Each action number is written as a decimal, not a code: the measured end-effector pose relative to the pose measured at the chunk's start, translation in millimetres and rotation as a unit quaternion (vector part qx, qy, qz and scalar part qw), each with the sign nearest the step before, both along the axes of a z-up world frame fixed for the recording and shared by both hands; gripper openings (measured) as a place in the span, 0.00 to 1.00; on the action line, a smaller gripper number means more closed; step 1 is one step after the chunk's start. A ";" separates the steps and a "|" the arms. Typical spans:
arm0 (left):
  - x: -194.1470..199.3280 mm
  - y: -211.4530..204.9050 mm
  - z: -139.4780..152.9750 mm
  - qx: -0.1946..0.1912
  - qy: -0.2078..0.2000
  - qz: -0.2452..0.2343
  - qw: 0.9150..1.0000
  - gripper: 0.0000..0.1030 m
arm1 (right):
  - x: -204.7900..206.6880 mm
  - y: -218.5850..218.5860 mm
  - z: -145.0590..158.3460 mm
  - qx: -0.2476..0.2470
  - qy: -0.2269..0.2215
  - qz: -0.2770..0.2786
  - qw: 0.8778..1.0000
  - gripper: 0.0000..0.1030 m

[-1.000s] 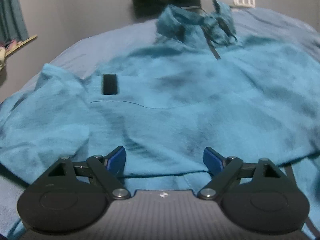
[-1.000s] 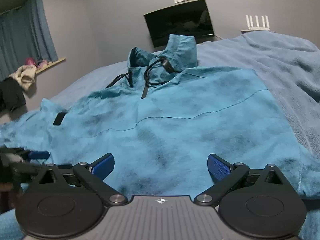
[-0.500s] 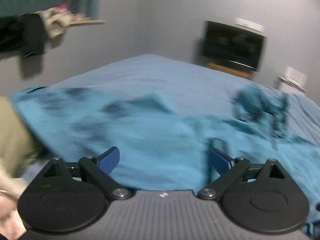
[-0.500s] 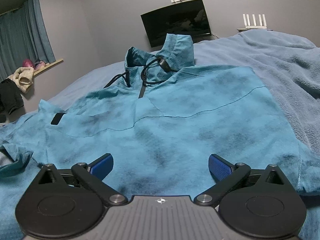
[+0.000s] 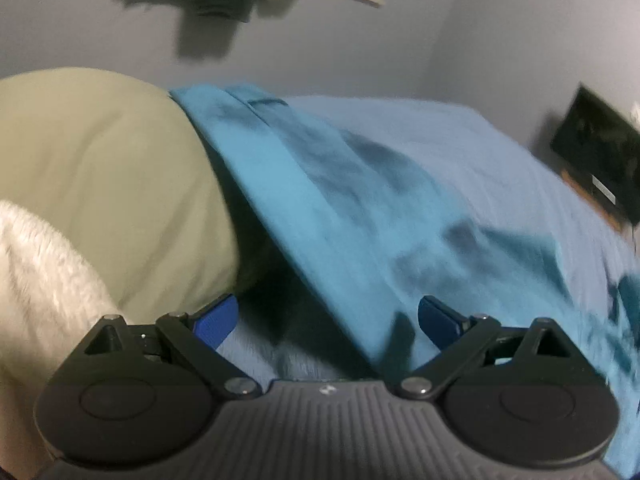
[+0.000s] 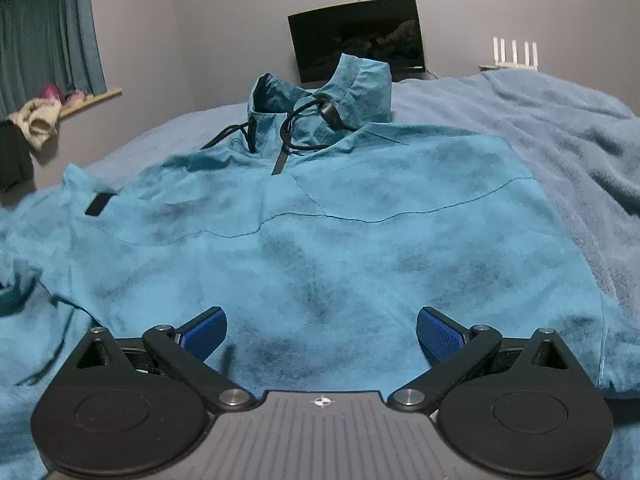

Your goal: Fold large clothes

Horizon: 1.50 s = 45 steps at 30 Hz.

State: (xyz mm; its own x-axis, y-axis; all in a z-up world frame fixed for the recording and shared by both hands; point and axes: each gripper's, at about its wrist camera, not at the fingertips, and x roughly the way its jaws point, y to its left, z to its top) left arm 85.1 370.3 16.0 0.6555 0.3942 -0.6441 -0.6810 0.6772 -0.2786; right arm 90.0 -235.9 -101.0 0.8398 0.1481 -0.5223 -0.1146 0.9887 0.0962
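Observation:
A large teal hooded sweatshirt lies spread face up on the bed, hood and black drawstrings at the far end. My right gripper is open and empty, low over the sweatshirt's lower front. In the blurred left wrist view a long teal sleeve stretches from the far left toward the right. My left gripper is open and empty, over the sleeve's near edge and the bedcover.
The bed has a light blue cover. An olive cushion and a white fluffy fabric lie left of the sleeve. A dark screen and a white router stand by the far wall. Clothes sit on a shelf at left.
My left gripper has swung left, from over the sweatshirt's front to its left sleeve beside the olive cushion. My right gripper has barely moved. Both stay open.

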 end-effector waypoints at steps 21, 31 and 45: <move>11.4 -0.6 37.0 0.050 -0.105 0.021 0.993 0.01 | 3.3 2.5 -3.3 -0.018 -0.022 -0.014 0.999 1.00; 25.2 -112.4 114.6 0.124 -0.191 -0.140 0.964 0.01 | 0.0 1.2 0.9 -0.011 -0.034 -0.012 0.999 0.99; 49.7 -367.1 104.8 0.208 -0.208 -0.447 0.845 0.01 | -1.9 -0.6 3.0 0.001 -0.039 -0.016 0.999 0.99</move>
